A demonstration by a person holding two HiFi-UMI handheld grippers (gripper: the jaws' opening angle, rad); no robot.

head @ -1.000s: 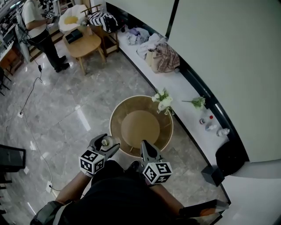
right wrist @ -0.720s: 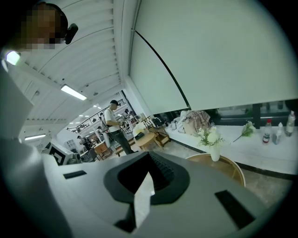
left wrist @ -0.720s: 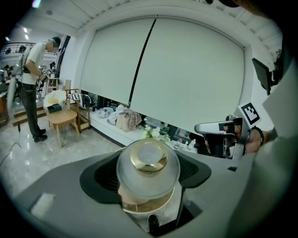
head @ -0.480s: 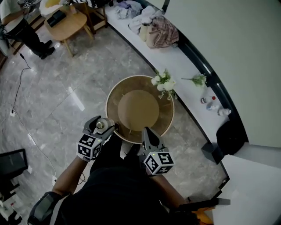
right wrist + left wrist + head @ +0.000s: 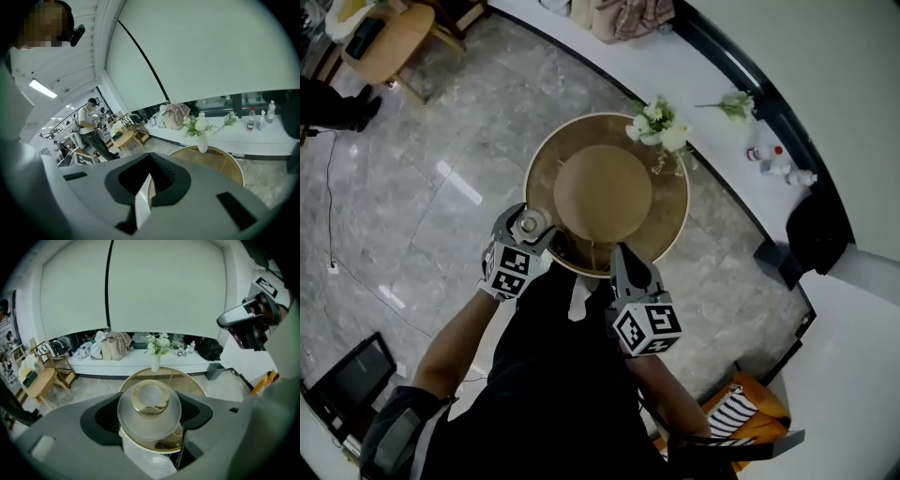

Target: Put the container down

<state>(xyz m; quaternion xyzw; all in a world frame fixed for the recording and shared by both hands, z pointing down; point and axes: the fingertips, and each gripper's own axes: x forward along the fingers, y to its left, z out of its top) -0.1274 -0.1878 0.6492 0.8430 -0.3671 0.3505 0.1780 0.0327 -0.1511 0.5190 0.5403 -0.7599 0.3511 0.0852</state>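
Observation:
A small round container [image 5: 530, 222] with a clear glass lid and a gold knob [image 5: 149, 401] sits between the jaws of my left gripper [image 5: 525, 232], which is shut on it. It hangs over the near left edge of a round gold-brown table [image 5: 666, 230]. In the left gripper view the table [image 5: 190, 380] lies just beyond the lid. My right gripper [image 5: 624, 257] points at the table's near edge, its jaws together and holding nothing; in its own view the right gripper [image 5: 148, 188] shows only a thin pale slit.
A white vase of flowers [image 5: 660, 127] stands at the table's far right rim. Behind it a white ledge [image 5: 712, 141] carries small bottles [image 5: 773, 161] and piled clothes [image 5: 623, 14]. A black bag [image 5: 816, 230] sits at the right, a wooden side table [image 5: 389, 33] far left.
The view has closed in on the round table. Both grippers have moved forward to its near edge, the left one still carrying the container.

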